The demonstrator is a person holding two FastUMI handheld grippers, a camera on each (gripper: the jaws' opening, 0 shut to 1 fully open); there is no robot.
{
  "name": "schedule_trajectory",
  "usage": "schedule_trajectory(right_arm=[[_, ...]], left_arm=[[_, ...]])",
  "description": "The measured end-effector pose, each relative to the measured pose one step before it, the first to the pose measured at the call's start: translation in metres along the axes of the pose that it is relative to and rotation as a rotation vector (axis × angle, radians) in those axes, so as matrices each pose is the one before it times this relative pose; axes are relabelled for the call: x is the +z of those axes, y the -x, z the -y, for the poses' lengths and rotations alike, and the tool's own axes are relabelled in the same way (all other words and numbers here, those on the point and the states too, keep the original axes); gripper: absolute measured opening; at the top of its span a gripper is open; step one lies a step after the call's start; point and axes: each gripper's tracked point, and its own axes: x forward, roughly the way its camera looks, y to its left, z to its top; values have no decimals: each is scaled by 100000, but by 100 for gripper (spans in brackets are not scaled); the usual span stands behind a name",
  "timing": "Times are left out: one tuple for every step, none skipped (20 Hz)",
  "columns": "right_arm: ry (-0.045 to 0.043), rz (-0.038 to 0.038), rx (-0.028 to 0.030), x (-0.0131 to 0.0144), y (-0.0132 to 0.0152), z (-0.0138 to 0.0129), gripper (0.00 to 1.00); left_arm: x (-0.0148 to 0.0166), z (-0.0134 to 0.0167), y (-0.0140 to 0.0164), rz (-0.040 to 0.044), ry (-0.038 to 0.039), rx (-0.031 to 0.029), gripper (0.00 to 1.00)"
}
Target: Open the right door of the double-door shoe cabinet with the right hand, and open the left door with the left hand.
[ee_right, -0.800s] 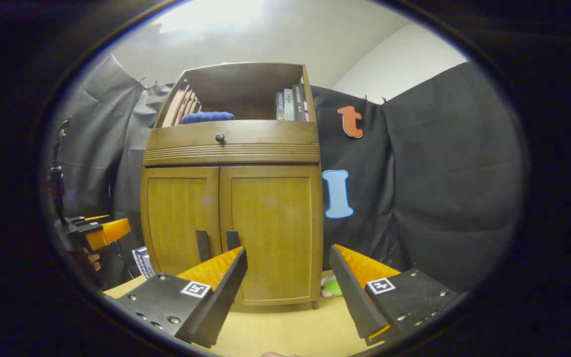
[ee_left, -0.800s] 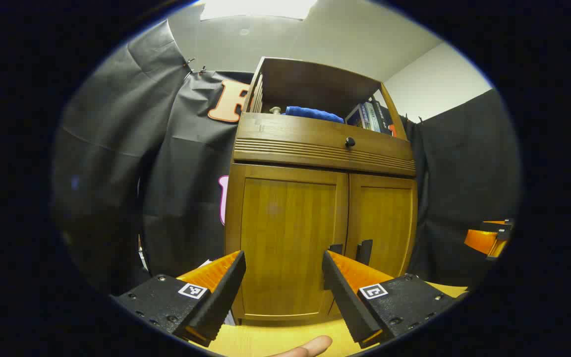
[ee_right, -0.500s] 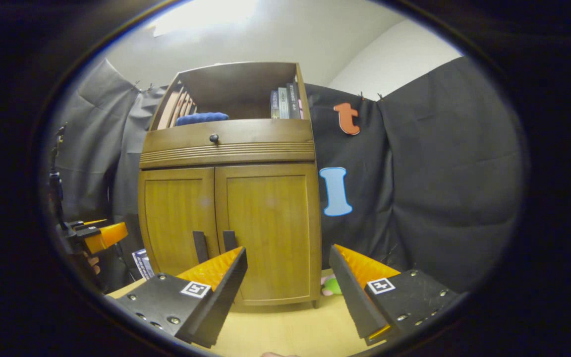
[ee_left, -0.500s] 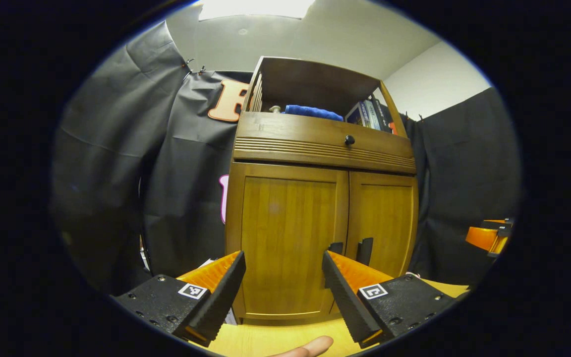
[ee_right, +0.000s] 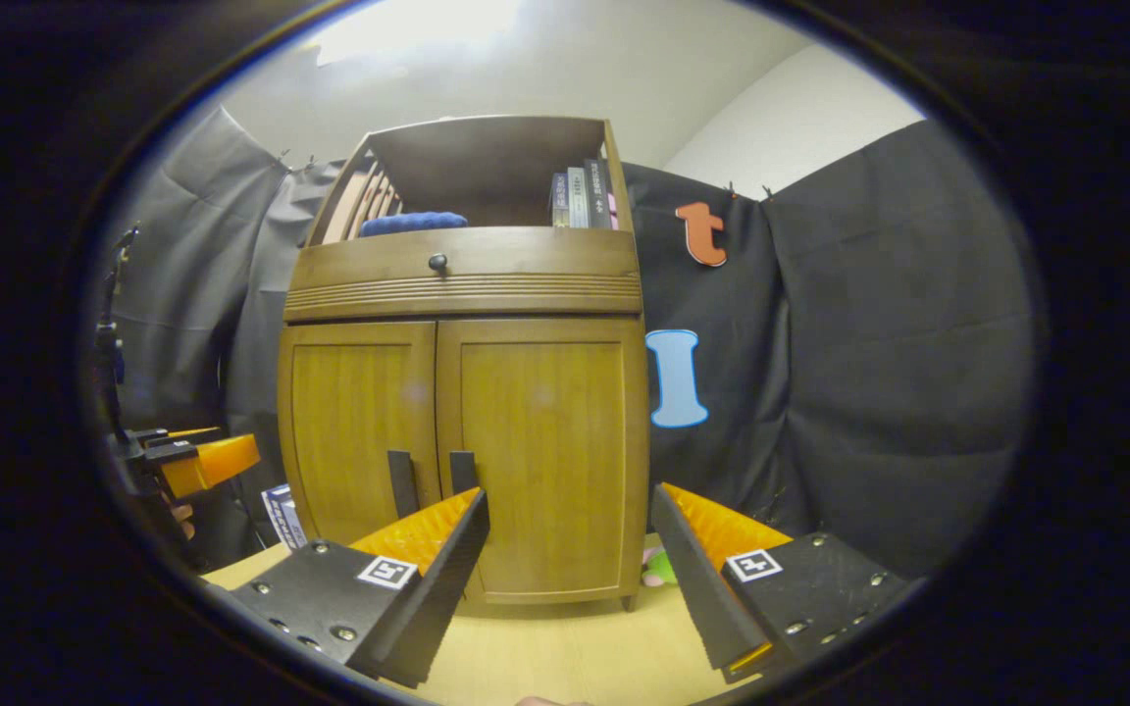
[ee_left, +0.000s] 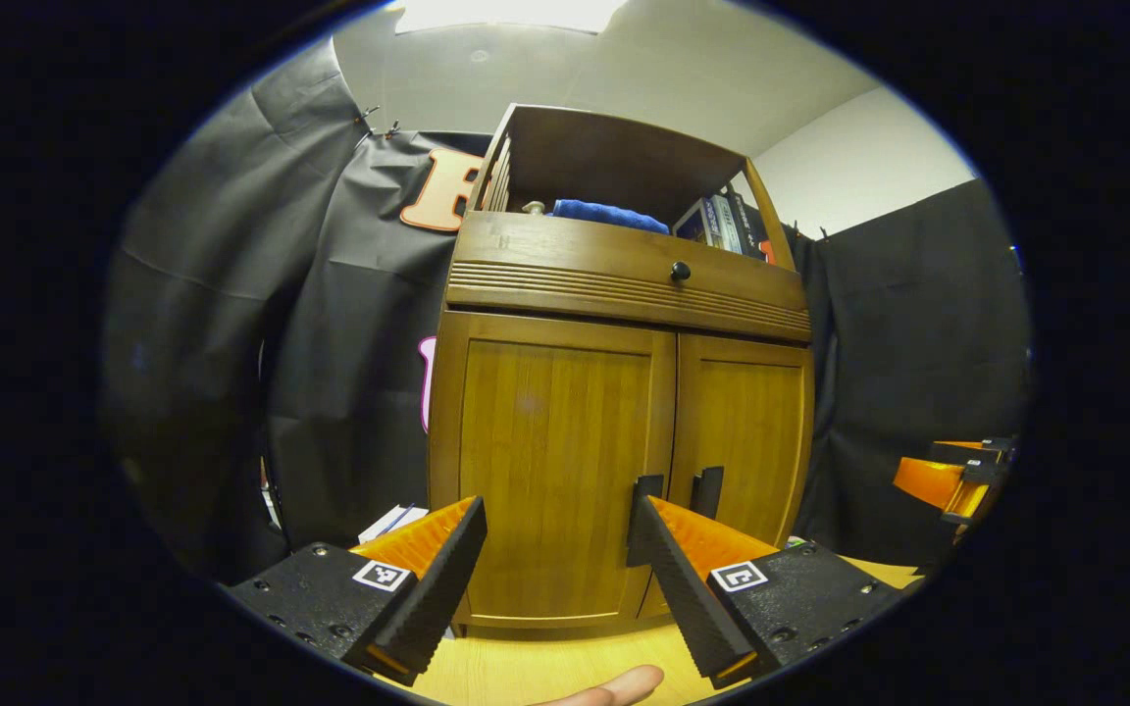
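Nothing of the task is done yet, as far as I can judge: both doors of the cabinet (ee_left: 624, 392) are closed, so both are still mine to open. My left gripper (ee_left: 557, 549) is wide open and holds nothing; the left door (ee_left: 550, 471) stands ahead of it, and its handle (ee_left: 645, 487) shows just above my inner finger, apart from it. My right gripper (ee_right: 570, 544) is also wide open and empty. The right door (ee_right: 540, 451) is in front of it, with its handle (ee_right: 463, 471) just above my left-hand finger, not between the fingers. The cabinet stands on the worktop (ee_right: 545, 647), against the wall.
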Motion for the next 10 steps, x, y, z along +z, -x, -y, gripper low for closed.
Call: schedule_trajectory(right_arm=[[76, -49, 440, -22, -437, -265, 94], [153, -51, 954, -131, -562, -418, 94], [360, -151, 1425, -25, -663, -575, 99], [325, 1, 460, -90, -835, -479, 99], [748, -16, 44, -148, -912, -81, 99], [1071, -166, 17, -277, -968, -254, 99], [966, -259, 285, -209, -1069, -488, 95], [838, -424, 935, -174, -1264, -735, 95], [873, -965, 1146, -356, -1250, -777, 94], [1129, -426, 1982, -462, -1240, -949, 99]], left_arm=[[-25, -133, -3, 83, -27, 267, 92], [41, -209, -27, -93, 101, 630, 92], [-73, -164, -66, -128, 234, 501, 92], [-102, -54, -25, -293, -16, 130, 96], [-19, -23, -98, -344, -270, -237, 95], [-57, -48, -93, -309, -124, -245, 95], [-28, 69, -29, -186, -74, -542, 96], [66, 126, -156, 95, -265, -998, 92], [24, 38, -56, -57, -587, -1048, 92], [47, -28, -113, 349, -456, -583, 92]])
